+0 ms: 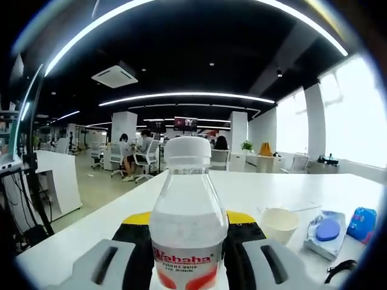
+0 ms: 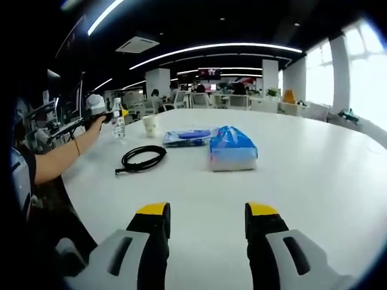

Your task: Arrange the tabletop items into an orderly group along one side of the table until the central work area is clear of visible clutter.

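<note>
Your right gripper has black fingers capped with yellow tips, and behind them grey housings with dark slots. Your left gripper matches. Your left arm wears a dark short sleeve and thin wristband.

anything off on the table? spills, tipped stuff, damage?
Nothing stands out. The bottle is upright and capped in the left tongs. The cup stands upright, the cable is coiled, and the tissue pack lies flat. No spills on the table. Right tongs are open, empty.
</note>
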`<state>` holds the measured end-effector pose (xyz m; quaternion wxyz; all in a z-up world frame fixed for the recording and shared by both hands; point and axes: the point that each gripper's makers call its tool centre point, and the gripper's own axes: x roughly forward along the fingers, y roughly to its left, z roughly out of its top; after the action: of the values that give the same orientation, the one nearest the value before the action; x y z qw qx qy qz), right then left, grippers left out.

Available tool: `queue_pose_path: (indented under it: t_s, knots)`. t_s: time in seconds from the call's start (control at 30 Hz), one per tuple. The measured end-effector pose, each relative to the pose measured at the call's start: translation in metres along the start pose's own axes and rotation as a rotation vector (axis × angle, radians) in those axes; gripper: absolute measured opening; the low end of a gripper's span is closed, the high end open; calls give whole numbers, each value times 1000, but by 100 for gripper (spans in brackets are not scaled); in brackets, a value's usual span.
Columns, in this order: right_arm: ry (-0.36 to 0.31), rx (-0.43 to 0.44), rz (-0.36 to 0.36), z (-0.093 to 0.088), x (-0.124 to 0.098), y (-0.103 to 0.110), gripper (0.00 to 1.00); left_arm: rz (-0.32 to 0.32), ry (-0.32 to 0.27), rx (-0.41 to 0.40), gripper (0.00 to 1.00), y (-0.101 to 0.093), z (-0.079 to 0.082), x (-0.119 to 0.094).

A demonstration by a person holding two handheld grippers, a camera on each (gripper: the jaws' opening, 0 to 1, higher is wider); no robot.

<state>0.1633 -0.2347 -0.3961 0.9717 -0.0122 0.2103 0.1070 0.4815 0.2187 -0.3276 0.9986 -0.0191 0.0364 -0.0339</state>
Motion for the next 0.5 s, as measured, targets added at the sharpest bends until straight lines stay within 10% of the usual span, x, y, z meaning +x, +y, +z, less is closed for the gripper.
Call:
queue_pose_path:
  t_s: [0.5]
  knots:
    - [-2,-6,5,1,2,-5,47,-24,-5,-9,42,-13,1,20]
